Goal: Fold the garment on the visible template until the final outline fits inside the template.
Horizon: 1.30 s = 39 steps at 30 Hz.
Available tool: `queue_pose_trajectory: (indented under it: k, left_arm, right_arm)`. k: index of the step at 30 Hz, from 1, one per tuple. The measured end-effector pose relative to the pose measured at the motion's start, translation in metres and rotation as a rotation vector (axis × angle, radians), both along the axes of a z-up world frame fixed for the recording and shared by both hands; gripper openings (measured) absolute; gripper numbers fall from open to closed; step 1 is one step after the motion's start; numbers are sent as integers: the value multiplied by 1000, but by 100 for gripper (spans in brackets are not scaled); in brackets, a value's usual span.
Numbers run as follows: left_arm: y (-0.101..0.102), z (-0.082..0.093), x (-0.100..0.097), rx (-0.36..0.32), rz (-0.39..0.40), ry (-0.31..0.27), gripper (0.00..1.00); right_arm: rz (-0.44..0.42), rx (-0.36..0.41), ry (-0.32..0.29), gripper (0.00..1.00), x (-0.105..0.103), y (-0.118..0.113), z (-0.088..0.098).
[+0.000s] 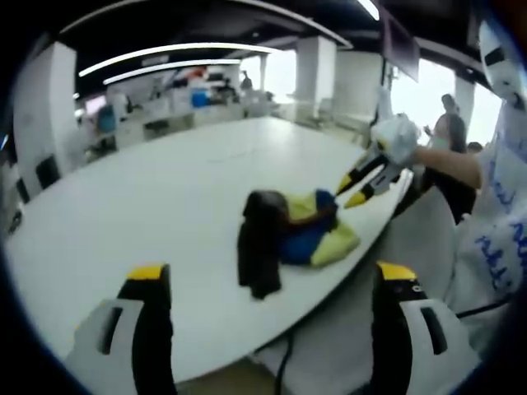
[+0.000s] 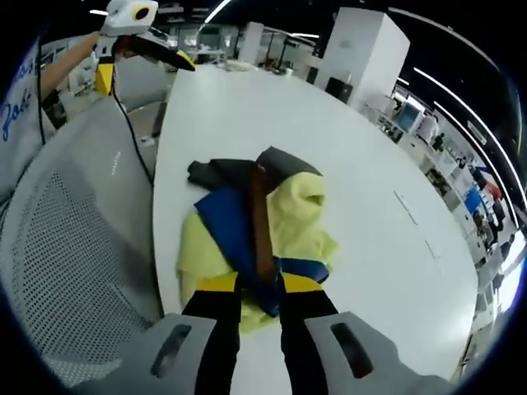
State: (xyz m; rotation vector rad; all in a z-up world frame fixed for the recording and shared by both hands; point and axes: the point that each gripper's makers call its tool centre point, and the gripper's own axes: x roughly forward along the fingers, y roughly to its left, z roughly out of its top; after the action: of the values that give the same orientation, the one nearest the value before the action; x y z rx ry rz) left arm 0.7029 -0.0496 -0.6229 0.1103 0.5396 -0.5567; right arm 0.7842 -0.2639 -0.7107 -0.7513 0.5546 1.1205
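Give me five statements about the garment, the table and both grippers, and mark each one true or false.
1. The garment lies crumpled near the edge of the white table. True.
2. The garment is red and green. False: it is yellow, blue and dark grey or black.
3. The left gripper has its jaws wide apart, holding nothing. True.
4. The right gripper is far from the garment. False: its jaws are at the garment's near edge, close together with a fold of cloth between them.
5. The garment is neatly folded flat. False: it is bunched in a heap.
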Motion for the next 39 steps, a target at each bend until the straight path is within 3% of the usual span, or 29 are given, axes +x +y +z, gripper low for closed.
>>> queue_pose_trajectory:
  k: [5,10,16,25,31,35,39]
  left_arm:
    - [2,-1,-1,0,5,2,98]
    - [3,-2,-3,0,7,4,97]
    - [5,-1,-3,-3,14,-2,97]
    - [5,0,-3,-2,16,-4,97]
    - [4,3,-4,-7,11,-11,96]
    - [5,4,-2,-4,14,-15,96]
    - [5,4,-2,0,14,-16,96]
  right_arm:
    - [-10,13,5,18,1,1,-4]
    - [11,-46,-39,17,7,-2,-11]
    - [-1,-18,-26,17,11,0,-11]
    - [78,-139,-104,16,17,-6,-20]
    - [84,-135,-112,18,20,-8,-20]
    - [145,-215,-182,16,23,-12,-24]
    - [159,-198,-178,15,22,-8,-25]
